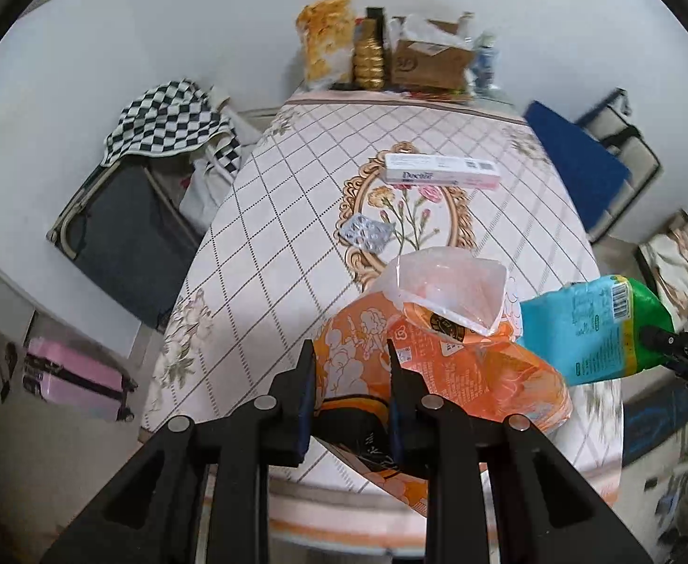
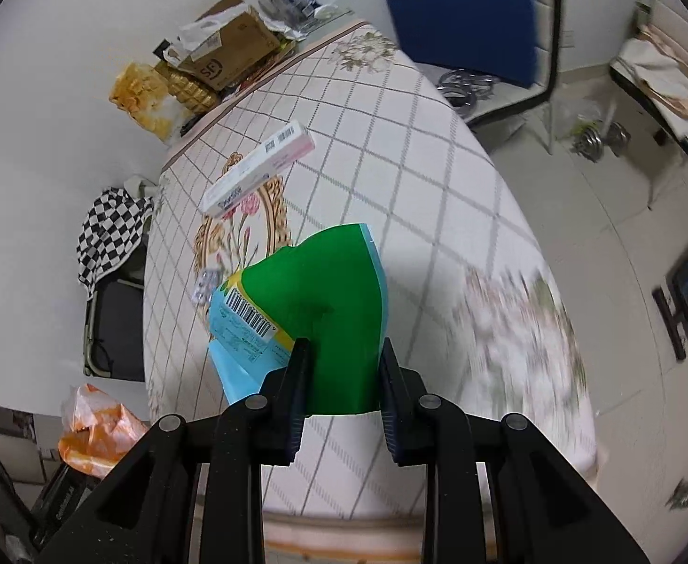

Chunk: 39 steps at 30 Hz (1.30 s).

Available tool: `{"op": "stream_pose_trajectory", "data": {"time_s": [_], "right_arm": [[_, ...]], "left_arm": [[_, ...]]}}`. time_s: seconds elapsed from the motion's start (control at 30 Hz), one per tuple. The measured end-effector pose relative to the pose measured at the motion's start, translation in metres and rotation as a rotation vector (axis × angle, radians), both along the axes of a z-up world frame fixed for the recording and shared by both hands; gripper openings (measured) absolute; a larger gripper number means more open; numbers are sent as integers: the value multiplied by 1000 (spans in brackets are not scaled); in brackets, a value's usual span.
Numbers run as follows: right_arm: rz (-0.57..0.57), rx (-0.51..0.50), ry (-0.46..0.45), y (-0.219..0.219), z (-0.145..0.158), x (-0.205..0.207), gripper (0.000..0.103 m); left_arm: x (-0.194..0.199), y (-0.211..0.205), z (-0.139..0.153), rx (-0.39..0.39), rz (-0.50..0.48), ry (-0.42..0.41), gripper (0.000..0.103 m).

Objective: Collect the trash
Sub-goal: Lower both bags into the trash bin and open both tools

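Observation:
My left gripper (image 1: 351,352) is shut on an orange plastic bag (image 1: 442,366) and holds it over the near end of the table; the bag also shows in the right wrist view (image 2: 95,427). My right gripper (image 2: 341,352) is shut on a green and blue carton (image 2: 325,301), held above the table just right of the bag; the carton also shows in the left wrist view (image 1: 593,329). A pink and white box (image 1: 442,171) (image 2: 259,169) and a silver blister pack (image 1: 365,232) (image 2: 205,284) lie on the tablecloth (image 1: 269,254).
Cardboard box (image 1: 431,58), gold jar (image 1: 370,58) and snack bag (image 1: 323,42) crowd the table's far end. A chair with checkered cloth (image 1: 165,117) stands left, a blue-backed chair (image 2: 466,23) right. A pink suitcase (image 1: 76,376) sits on the floor.

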State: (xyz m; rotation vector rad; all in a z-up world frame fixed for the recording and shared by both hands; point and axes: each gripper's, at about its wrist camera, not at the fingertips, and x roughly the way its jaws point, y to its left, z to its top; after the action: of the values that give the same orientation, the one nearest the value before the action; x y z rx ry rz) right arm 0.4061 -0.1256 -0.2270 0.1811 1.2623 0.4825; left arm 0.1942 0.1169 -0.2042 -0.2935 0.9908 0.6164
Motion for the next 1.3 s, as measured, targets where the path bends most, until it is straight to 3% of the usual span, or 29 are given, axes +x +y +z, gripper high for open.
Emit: {"op": "stream_pose_trajectory", "data": {"time_s": [0.13, 0.3, 0.43, 0.57, 0.67, 0.8, 1.0, 1.2, 1.3], "right_arm": [[-62, -5, -14, -33, 7, -83, 28], [-117, -17, 38, -66, -5, -185, 28], [-131, -67, 101, -88, -32, -254, 28], [-124, -122, 169, -98, -72, -289, 28], [-128, -156, 228, -105, -112, -303, 28], [-123, -229, 245, -109, -176, -307, 28], [-143, -304, 317, -116, -314, -306, 28], [-142, -341, 375, -105, -442, -305, 28], [-123, -349, 393, -95, -492, -306, 28]], "left_arm": [[-56, -9, -1, -30, -60, -2, 21], [-110, -22, -21, -86, -121, 53, 21], [-134, -38, -46, -123, -166, 110, 21], [-149, -53, -90, -184, -179, 184, 21], [-159, -62, -129, -235, -170, 237, 21], [-161, -63, -211, -312, -114, 337, 21], [-160, -59, -352, -370, -23, 461, 22], [-154, -55, -467, -384, -9, 507, 26], [-151, -52, -507, -405, -17, 510, 30]]}}
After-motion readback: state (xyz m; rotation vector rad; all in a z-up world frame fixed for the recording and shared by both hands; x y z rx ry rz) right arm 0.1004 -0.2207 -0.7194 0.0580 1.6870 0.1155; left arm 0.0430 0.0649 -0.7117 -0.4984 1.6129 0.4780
